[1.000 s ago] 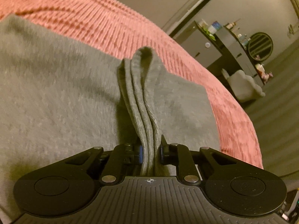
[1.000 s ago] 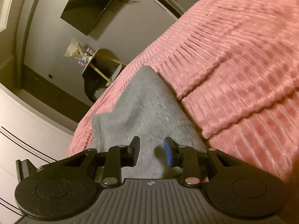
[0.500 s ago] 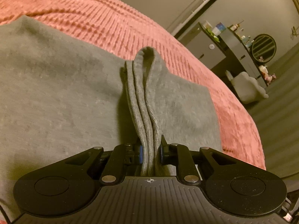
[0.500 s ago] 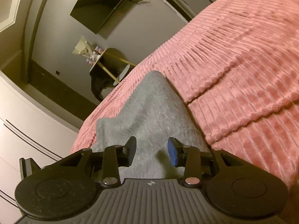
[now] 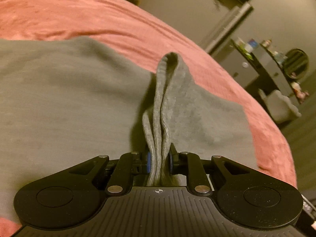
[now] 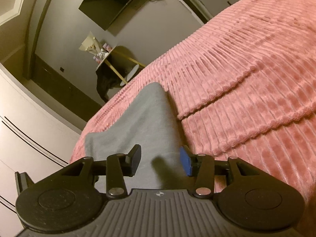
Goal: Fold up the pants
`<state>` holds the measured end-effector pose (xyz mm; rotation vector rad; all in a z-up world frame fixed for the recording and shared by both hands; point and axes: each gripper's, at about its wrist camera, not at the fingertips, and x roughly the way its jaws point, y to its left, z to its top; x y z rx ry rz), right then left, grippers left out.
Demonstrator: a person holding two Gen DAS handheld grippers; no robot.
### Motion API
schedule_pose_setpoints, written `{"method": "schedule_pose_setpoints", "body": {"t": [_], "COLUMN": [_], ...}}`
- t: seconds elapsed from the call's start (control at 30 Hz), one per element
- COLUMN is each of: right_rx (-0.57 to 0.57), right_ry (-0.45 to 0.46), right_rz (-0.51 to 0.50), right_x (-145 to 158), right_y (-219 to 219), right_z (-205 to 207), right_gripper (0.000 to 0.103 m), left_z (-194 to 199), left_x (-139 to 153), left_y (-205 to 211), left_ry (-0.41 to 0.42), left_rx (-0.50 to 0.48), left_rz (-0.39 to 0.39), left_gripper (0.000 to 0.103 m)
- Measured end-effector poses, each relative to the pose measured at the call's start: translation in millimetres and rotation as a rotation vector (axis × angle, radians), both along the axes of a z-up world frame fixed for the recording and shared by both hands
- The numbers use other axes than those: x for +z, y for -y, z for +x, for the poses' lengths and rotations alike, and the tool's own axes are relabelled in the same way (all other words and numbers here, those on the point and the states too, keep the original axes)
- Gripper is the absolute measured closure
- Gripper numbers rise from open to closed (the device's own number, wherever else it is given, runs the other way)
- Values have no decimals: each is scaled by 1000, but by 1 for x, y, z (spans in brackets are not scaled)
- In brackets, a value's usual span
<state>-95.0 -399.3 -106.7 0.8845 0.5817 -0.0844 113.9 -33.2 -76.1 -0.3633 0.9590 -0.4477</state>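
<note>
Pants [image 5: 59, 102]: grey soft knit, flat on ribbed pink bed cover [image 6: 246, 75]. Left tool [image 5: 159, 161] clamps ribbed waistband fold [image 5: 162, 108]. Right tool [image 6: 160, 161] opening, nothing gripped, above pants. Dark cabinet [image 5: 262, 69] far right.

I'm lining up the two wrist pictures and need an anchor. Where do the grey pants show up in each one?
Left wrist view: the grey pants fill the left and centre, a ribbed edge pinched in the left gripper.
Right wrist view: the pants form a narrow wedge at centre left, lying under the opening right gripper, not held.
Shared landmark: the pink ribbed bedspread under the pants.
</note>
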Motion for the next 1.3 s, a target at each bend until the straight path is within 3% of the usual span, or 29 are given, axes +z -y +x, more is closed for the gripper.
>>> {"method": "schedule_pose_setpoints", "body": {"t": [0.07, 0.13, 0.2, 0.27, 0.33, 0.4, 0.47, 0.5, 0.57, 0.63, 0.7, 0.77, 0.9, 0.97, 1.03, 1.1, 1.17, 1.2, 1.23, 1.3], "right_rx": [6, 21, 36, 32, 16, 30, 42, 38, 12, -19, -70, -129, -177, -192, -196, -189, -177, -173, -169, -143], "right_ry": [-8, -11, -13, -48, -111, -108, -94, -93, -99, -104, -74, -34, -92, -115, -113, -113, -113, -115, -118, -126], "right_rz": [-3, -10, -13, 6, 64, 179, 259, 269, 299, 378, 451, 490, 427, 440, 453, 428, 399, 388, 372, 307], "right_x": [-1, -1, 0, 5, 5, 0, -5, -7, -14, -27, -35, -37, -44, -54, -57, -59, -60, -59, -58, -52], "right_y": [-1, -2, -5, -9, -17, -23, -27, -27, -25, -22, -17, -16, -15, -14, -12, -14, -17, -17, -18, -20], "right_z": [2, 4, 5, 2, -8, -24, -30, -27, -19, -10, -6, -8, -4, -4, -3, -1, 2, 6, 7, 8], "right_gripper": [60, 59, 58, 49, 45, 40, 37, 37, 37, 39, 50, 71, 72, 72, 72, 72, 72, 73, 77, 82], "left_z": [1, 1, 3, 7, 10, 10, 10, 12, 15, 19, 20, 18, 11, 9, 10, 16, 21, 25, 27, 25], "left_x": [-6, -11, -11, -11, -14, -17, -19, -21, -22, -21, -21, -17, -13, -13, -14, -20, -24, -25, -25, -18], "left_y": [-11, -17, -20, -20, -21, -17, -7, -3, -1, -2, -1, 1, -2, -3, 5, 10, 8, 7, 4, 1], "left_ry": [-5, -2, 0, -20, -49, -63, -40, -40, -46, -73, -91, -62, -9, 27, 55, 38, 28, 19, 7, 28], "left_rx": [32, 46, 53, 66, 50, 4, -37, -43, -25, -17, -12, -24, -13, -5, -5, -18, 1, 17, 25, 34], "left_rz": [7, 12, -14, -44, -87, -111, -74, -59, -63, -92, -121, -101, -137, -118, -25, -24, -46, -67, -95, -115], "left_gripper": [77, 58, 55, 49, 46, 43, 39, 40, 51, 76, 77, 80, 82, 76, 59, 55, 59, 73, 79, 82]}}
